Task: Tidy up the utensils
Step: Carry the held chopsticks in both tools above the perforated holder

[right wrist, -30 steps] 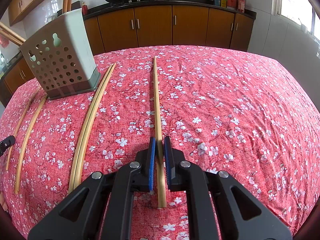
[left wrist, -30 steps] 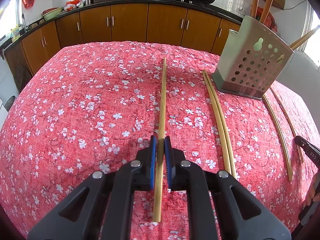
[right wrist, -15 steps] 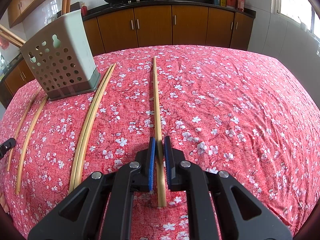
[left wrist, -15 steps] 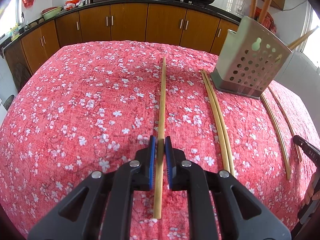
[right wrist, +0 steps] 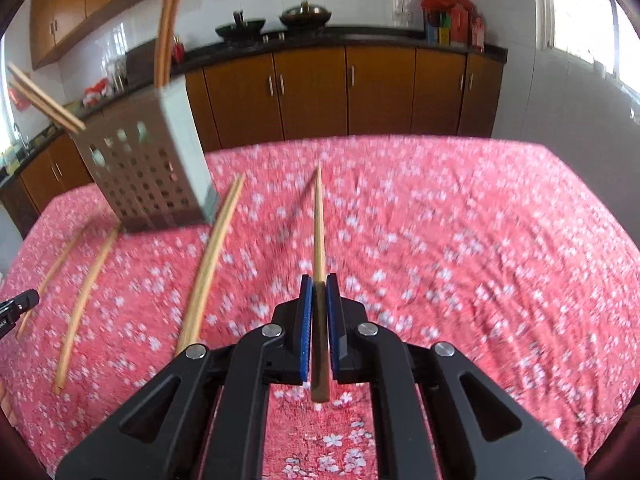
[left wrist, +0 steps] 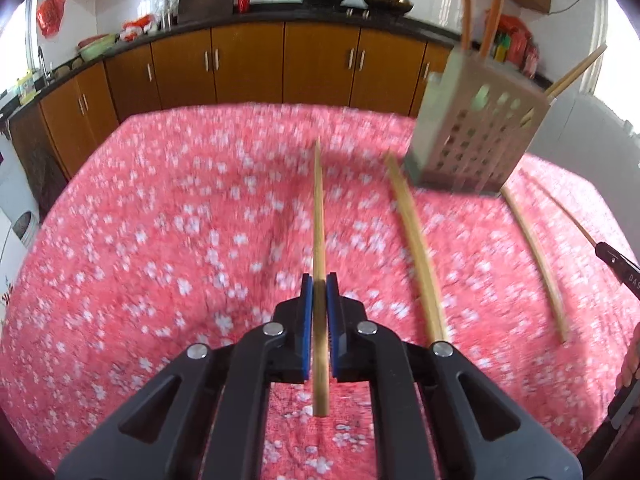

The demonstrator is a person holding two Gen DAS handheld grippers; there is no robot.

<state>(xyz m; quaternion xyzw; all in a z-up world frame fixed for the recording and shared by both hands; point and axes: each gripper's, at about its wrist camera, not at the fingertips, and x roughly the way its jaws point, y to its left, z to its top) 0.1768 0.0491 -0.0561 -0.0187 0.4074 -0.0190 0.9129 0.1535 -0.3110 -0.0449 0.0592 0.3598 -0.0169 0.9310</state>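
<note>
My left gripper (left wrist: pixel 319 284) is shut on a bamboo chopstick (left wrist: pixel 318 216) and holds it lifted above the red floral tablecloth (left wrist: pixel 160 240). My right gripper (right wrist: pixel 319 285) is shut on another chopstick (right wrist: pixel 319 224), also lifted off the cloth. The perforated grey utensil holder (left wrist: pixel 476 136) stands at the right in the left wrist view and at the left in the right wrist view (right wrist: pixel 148 168). It holds several chopsticks. A chopstick pair (left wrist: pixel 416 248) lies beside the holder; the right wrist view shows the pair (right wrist: pixel 212 256) too. Both views are blurred.
Two single chopsticks (left wrist: pixel 536 252) lie on the cloth past the holder, also in the right wrist view (right wrist: pixel 86 300). Wooden kitchen cabinets (left wrist: pixel 248 68) and a black counter with woks run behind the table. The other gripper's tip (left wrist: pixel 618 268) shows at the right edge.
Both grippers have lifted and tilted up with their chopsticks, which have left the cloth. The holder and cabinets now sit higher and larger in both views.
</note>
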